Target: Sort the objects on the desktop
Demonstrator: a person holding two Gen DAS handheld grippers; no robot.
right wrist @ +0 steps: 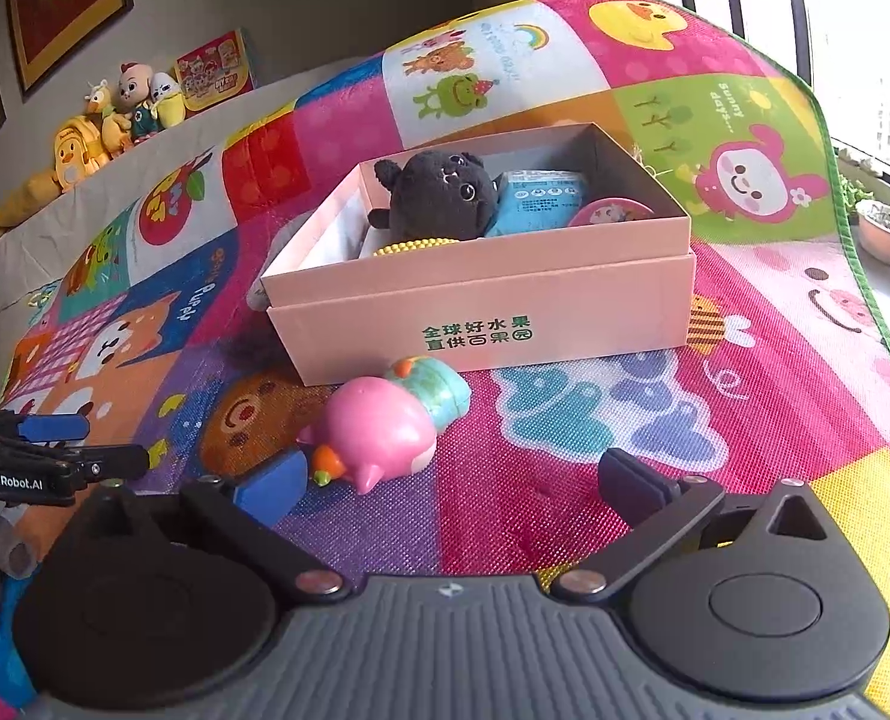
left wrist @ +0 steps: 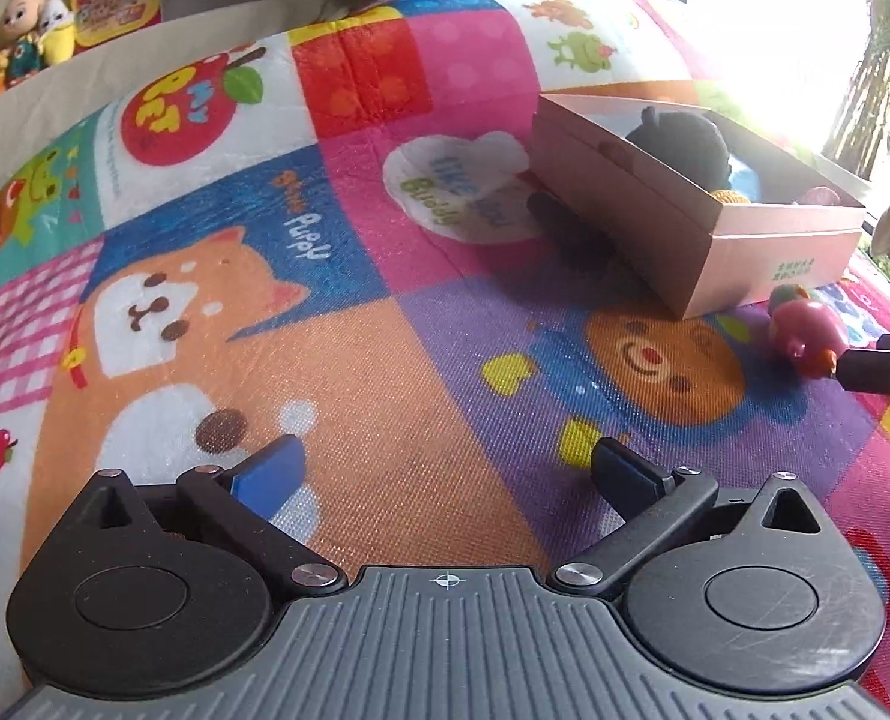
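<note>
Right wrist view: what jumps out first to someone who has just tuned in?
The pink box mid-mat, open, with a black plush cat inside beside a blue packet. Just in front of it a pink figurine lies on its side on the play mat, close before the open right gripper.

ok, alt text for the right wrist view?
A pink plastic pig toy lies on a colourful cartoon play mat just ahead of the open right claw, outside a pink cardboard box. The box holds a black plush cat and other small items.
</note>
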